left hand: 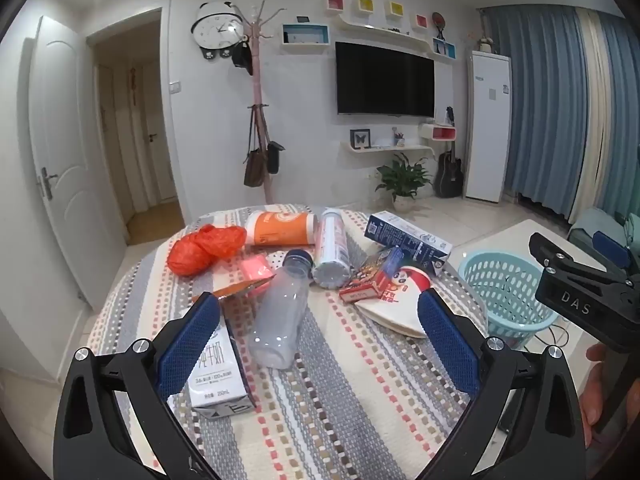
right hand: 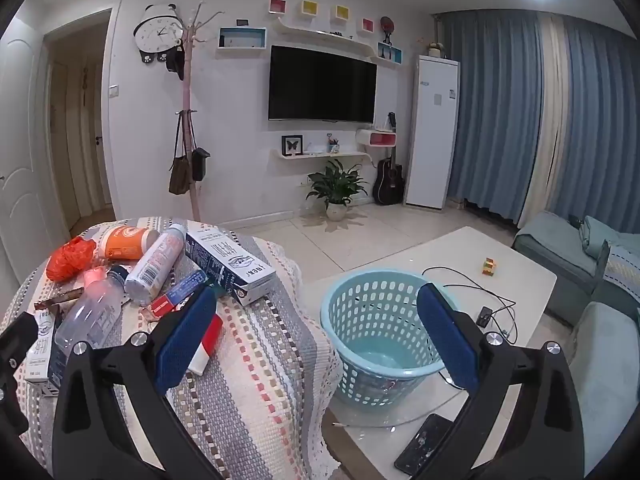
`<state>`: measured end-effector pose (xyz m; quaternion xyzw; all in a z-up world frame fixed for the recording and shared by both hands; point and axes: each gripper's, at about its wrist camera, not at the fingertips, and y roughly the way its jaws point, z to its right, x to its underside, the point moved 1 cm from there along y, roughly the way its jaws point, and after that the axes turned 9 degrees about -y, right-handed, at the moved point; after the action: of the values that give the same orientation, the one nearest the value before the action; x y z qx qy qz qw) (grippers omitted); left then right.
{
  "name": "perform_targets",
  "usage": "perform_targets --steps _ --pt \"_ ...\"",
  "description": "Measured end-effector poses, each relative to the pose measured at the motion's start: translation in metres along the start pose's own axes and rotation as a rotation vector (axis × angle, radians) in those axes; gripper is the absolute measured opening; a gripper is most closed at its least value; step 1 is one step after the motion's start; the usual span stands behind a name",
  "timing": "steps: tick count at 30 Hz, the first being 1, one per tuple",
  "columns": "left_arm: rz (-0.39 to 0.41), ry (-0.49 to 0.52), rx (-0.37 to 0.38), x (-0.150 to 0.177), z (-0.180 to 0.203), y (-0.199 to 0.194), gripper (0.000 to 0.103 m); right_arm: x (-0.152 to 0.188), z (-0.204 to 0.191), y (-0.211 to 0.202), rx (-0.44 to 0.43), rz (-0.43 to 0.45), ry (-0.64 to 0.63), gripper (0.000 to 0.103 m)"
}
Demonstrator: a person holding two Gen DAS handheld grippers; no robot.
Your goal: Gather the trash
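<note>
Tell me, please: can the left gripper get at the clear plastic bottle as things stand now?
Probably yes. The left gripper is open, and the clear plastic bottle lies on its side straight ahead between the fingers, nothing on top. A milk carton lies close beside it.

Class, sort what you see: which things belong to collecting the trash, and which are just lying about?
Belongs to the job:
clear plastic bottle
orange plastic bag
blue milk carton
laundry-style basket

Just lying about:
phone
cable
small cube
</note>
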<state>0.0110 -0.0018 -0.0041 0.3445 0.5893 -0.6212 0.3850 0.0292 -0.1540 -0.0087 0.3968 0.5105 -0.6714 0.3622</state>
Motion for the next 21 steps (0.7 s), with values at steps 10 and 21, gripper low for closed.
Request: perform_targets --steps 10,21 --pt "0.033 -0.024 0.012 -0.004 0.009 -0.02 0.096 0.0 0.001 0.001 -0.028 -0.026 -0.005 0.095" --pt "0.037 -0.07 0.038 -0.004 -0.007 -0.021 0.096 0.006 -0.002 0.002 -0.039 -0.024 0.0 0.095"
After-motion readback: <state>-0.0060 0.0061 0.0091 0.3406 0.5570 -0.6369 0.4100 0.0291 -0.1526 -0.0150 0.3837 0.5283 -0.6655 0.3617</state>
